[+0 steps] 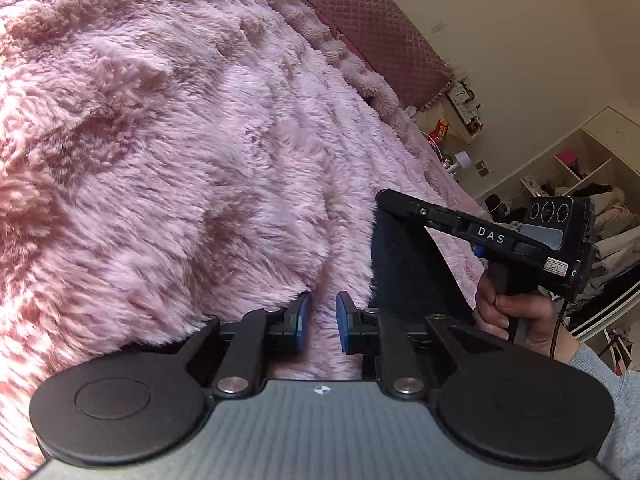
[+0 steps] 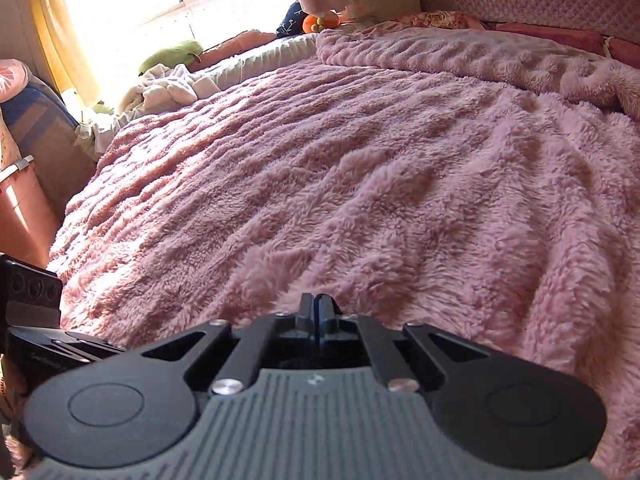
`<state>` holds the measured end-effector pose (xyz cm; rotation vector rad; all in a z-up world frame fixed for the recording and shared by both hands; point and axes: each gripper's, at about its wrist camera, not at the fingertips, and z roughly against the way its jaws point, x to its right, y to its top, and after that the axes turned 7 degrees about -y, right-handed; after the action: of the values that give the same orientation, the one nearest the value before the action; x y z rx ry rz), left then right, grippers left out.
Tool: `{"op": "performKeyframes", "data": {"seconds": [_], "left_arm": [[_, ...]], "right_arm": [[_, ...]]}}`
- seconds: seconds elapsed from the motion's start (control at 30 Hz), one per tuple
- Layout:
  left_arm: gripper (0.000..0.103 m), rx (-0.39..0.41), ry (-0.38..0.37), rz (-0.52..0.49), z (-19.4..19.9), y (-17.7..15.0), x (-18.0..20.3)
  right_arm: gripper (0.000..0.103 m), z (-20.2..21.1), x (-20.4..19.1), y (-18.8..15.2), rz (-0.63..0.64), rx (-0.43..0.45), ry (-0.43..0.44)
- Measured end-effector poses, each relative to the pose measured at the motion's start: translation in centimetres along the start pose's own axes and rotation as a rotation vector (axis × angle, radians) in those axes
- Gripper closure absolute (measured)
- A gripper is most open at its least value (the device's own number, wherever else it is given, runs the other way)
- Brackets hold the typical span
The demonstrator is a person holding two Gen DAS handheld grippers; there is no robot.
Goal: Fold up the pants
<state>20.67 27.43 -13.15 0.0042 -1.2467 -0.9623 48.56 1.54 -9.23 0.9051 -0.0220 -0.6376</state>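
Inspection from my remote station. The largest item in both wrist views is a pink shaggy blanket (image 1: 180, 140), which covers the bed from edge to edge. A quilted pink headboard (image 1: 372, 28) stands at the far end. A heap of pale laundry (image 2: 168, 88) lies at the bed's far side, below the bright window.

The task item, the pants (image 1: 404, 264), shows only in the left wrist view, as a strip of dark cloth. It hangs from the tip of the right gripper (image 1: 382, 196) down to just beside my left gripper's right finger. How far it runs below that I cannot tell.

The right gripper's fingers are pressed fully together, pinching the top edge of the pants above the blanket. The right hand (image 1: 508, 316) grips its handle, and a grey sleeve (image 1: 616, 400) shows behind it.

The left gripper (image 1: 320, 322) sits low over the blanket. Its blue pads (image 1: 302, 320) stand a narrow gap apart, with only pink pile visible between them. It holds nothing that I can see.
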Motion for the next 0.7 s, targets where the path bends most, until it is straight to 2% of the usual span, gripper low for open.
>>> {"op": "performKeyframes", "data": {"seconds": [0.03, 0.1, 0.13, 0.17, 0.27, 0.37, 0.5, 0.6, 0.7], "left_arm": [[0.082, 0.001, -0.003, 0.0, 0.0, 0.0, 0.0], [0.082, 0.001, -0.004, -0.002, 0.1, -0.1, -0.1], [0.083, 0.002, -0.006, -0.005, 0.1, -0.2, -0.1], [0.082, 0.003, -0.009, -0.008, 0.1, -0.2, -0.2], [0.082, 0.012, -0.027, -0.008, 0.4, -0.5, -0.4], [0.082, 0.019, -0.034, -0.008, 0.6, -0.7, -0.4], [0.076, 0.027, -0.046, -0.033, 1.1, -1.1, 0.2], [0.076, 0.033, -0.059, -0.03, 1.3, -1.2, 0.8], [0.073, 0.032, -0.066, -0.039, 1.5, -1.6, 1.2]], "right_arm": [[0.103, -0.3, 0.4, -0.3, -0.003, -0.017, -0.029], [0.089, 0.8, 1.6, -0.4, -0.08, 0.015, -0.048], [0.066, 2.2, 2.4, -0.3, -0.153, 0.068, -0.067], [0.052, 3.8, 3.1, -0.3, -0.21, 0.123, -0.071], [0.041, 10.2, 5.0, -0.6, -0.317, 0.273, -0.063], [0.041, 16.8, 6.2, -1.8, -0.344, 0.301, -0.143], [0.041, 26.4, 7.0, -6.5, -0.37, 0.282, -0.32], [0.041, 31.7, 7.1, -11.3, -0.404, 0.232, -0.424], [0.041, 34.8, 7.5, -15.3, -0.412, 0.158, -0.493]]}}
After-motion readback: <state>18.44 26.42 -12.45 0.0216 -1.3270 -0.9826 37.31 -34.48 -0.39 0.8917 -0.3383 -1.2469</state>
